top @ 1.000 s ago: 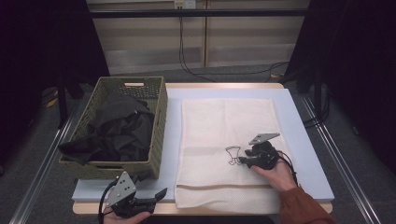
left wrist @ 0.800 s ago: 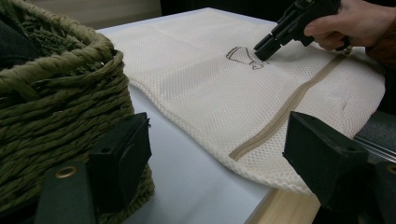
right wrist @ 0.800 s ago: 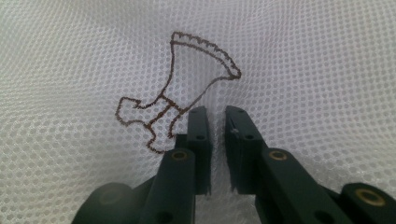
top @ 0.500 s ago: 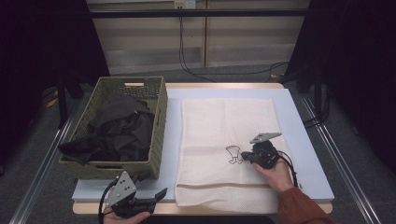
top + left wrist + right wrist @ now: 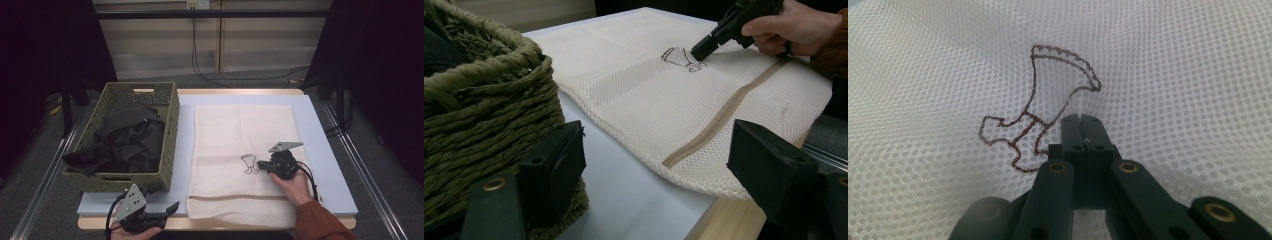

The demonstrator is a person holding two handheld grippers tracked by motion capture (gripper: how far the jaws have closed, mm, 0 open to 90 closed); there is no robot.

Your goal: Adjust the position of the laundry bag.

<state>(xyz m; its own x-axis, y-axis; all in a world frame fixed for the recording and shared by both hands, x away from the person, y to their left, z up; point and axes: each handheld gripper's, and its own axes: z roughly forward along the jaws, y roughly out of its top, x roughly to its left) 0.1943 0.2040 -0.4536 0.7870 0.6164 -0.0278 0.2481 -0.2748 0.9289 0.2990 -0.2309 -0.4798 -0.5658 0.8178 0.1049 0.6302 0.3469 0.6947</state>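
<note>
High view: my right gripper [image 5: 261,165] lay low on the mesh laundry bag [image 5: 240,135], spread flat on the table [image 5: 330,165], jaws just pinched together beside the brown drawing [image 5: 248,163].
Left gripper view: my left gripper [image 5: 654,185] rested wide apart, holding nothing, by the basket [image 5: 484,125].
Right gripper view: pinch caught mesh, if any, thinly.
Risk: lifting might let the netting slip free.
</note>
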